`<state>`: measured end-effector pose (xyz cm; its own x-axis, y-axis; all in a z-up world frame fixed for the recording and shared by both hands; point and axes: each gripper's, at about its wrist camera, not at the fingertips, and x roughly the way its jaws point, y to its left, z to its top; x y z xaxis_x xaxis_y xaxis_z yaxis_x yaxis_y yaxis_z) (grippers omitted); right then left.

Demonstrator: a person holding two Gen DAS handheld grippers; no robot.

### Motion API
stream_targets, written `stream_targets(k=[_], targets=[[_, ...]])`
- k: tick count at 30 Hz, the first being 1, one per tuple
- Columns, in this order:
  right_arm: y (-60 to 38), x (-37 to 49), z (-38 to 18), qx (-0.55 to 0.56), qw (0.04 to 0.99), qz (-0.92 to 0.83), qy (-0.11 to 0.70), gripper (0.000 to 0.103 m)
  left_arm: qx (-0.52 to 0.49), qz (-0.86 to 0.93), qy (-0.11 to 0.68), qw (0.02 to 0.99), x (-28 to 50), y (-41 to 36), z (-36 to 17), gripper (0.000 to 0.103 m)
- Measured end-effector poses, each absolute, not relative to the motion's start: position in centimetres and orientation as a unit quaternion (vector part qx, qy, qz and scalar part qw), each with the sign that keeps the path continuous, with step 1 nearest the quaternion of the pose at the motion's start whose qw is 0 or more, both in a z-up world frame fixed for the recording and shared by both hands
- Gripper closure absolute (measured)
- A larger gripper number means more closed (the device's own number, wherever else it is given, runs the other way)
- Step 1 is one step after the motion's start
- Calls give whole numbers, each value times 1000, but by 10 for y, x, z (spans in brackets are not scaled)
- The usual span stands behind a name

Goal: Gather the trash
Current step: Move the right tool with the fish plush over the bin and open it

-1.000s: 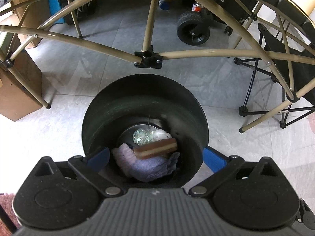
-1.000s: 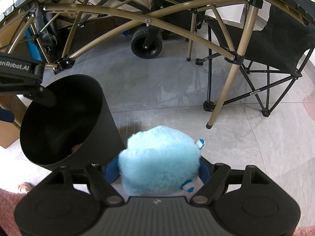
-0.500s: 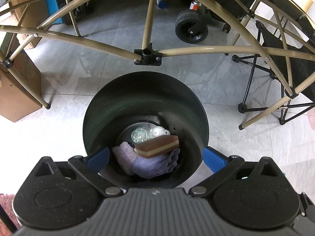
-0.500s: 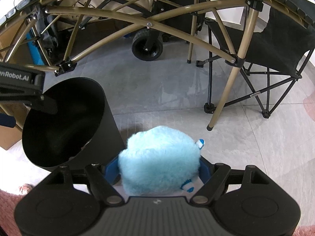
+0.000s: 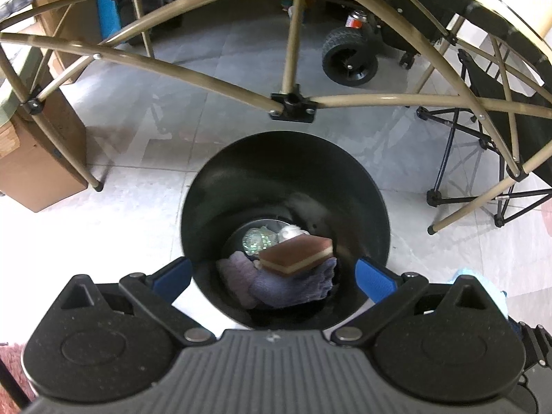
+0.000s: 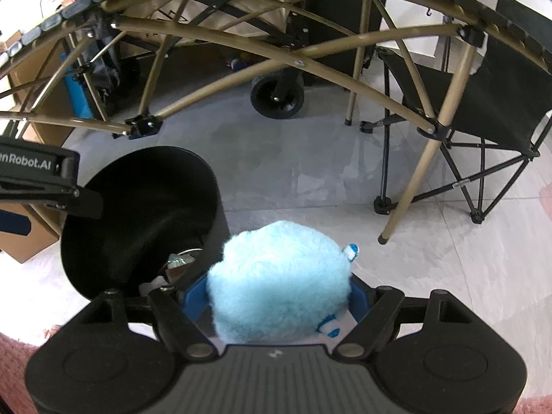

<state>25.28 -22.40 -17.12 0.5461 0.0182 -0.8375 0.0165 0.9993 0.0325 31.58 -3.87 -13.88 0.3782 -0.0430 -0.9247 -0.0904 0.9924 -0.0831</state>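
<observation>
The black bin (image 5: pixel 286 158) now sits more to the right under my left gripper (image 5: pixel 272 272) than a moment ago, and the fluffy blue toy (image 5: pixel 483 276) now peeks in at the right edge; my left jaws are wide open with nothing in them; my right gripper (image 6: pixel 276 296) squeezes the fluffy blue toy (image 6: pixel 276 283) just beside the bin (image 6: pixel 138 214); inside the bin lie a brown sponge (image 5: pixel 296 252) on a purple cloth (image 5: pixel 286 283); the floor (image 6: pixel 310 158) is grey tile; tan table legs (image 5: pixel 293 34), a black folding chair (image 6: pixel 490 96) and a cardboard box (image 5: pixel 38 158) stand around.
</observation>
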Motion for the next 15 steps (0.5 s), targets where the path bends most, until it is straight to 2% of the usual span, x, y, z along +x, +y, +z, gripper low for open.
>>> stream_targets(k=[15], targets=[[-184,260,-161,-4,886,31,463,25,-71,49,548,832,299,21,-138,0]])
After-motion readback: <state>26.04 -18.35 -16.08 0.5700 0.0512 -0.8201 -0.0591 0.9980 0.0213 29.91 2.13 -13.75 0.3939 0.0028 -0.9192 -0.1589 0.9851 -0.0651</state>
